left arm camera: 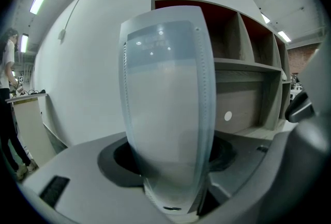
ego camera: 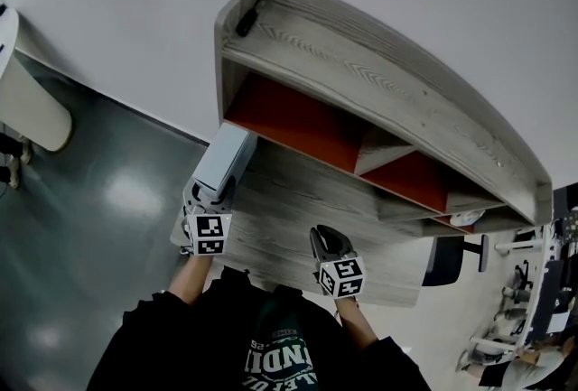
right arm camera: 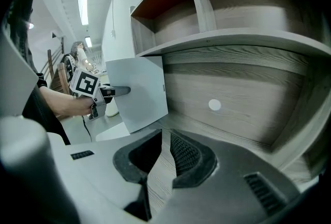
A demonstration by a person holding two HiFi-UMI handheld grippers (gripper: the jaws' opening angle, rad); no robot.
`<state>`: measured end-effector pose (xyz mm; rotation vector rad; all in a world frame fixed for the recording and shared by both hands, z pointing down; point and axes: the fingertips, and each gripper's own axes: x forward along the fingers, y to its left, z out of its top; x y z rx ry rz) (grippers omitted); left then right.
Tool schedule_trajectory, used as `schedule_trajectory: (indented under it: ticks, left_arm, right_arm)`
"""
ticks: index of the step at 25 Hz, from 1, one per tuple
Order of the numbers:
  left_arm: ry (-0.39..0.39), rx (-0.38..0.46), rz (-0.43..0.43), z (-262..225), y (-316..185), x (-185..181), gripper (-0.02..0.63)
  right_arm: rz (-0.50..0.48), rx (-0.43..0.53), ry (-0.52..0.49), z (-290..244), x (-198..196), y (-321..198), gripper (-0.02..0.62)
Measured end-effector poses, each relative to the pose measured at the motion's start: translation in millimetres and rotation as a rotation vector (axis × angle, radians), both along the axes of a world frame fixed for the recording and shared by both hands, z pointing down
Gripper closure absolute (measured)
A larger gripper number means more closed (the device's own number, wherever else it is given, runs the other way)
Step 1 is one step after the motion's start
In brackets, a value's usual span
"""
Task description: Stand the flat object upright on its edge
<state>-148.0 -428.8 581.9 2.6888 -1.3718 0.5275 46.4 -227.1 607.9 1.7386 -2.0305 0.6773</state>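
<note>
Pale grey flat object point(ego camera: 226, 159) upright in left tool point(ego camera: 206, 198), at left end of wooden counter point(ego camera: 298, 200), just beside left side wall of shelf unit point(ego camera: 388, 78). Broad faces vertical, narrow edge turned toward left tool's camera, filling middle of left gripper view. Leaning slightly off plumb in right gripper view. Lower edge down at counter level; actual contact with counter hard to tell from these angles.

Left tool pinching flat object across its thickness, jaws spread wide, 1 dark pad on each face. Grip on the near vertical edge, about mid-height, marker cube toward the person. Hand point(right arm camera: 64, 105) just behind that cube in right gripper view.

Right tool point(ego camera: 325, 237) well apart to the right, over near middle of counter, pointing at shelf unit's back board. Jaws nearly pressed together, thin slit left, only counter wood grain showing through, nothing held.

Shelf unit along far side of counter: 1 shelf board, upright dividers, red back panels point(ego camera: 302, 123) in upper compartments. Small white round dot point(right arm camera: 214, 105) on back board below the shelf. Grey glossy floor point(ego camera: 108, 200) left of counter. Dark sleeves and printed top point(ego camera: 271, 353) at bottom of head view.
</note>
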Motion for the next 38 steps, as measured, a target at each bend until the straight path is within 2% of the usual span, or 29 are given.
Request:
schedule_trajectory:
  ticks: [20, 33, 38]
  left_arm:
    - [0.008, -0.031, -0.078, 6.1, -10.0, 7.8, 0.284]
    - [0.005, -0.055, 0.024, 6.4, -7.2, 17.6, 0.251]
    - [-0.018, -0.060, 0.065, 10.7, 3.0, 13.6, 0.239]
  right_arm:
    - [0.044, -0.016, -0.016, 5.6, 3.9, 7.5, 0.526]
    - [0.143, 0.003, -0.045, 4.9, -2.5, 29.6, 0.526]
    - [0.178, 0.025, -0.053, -0.9, -2.9, 39.1, 0.526]
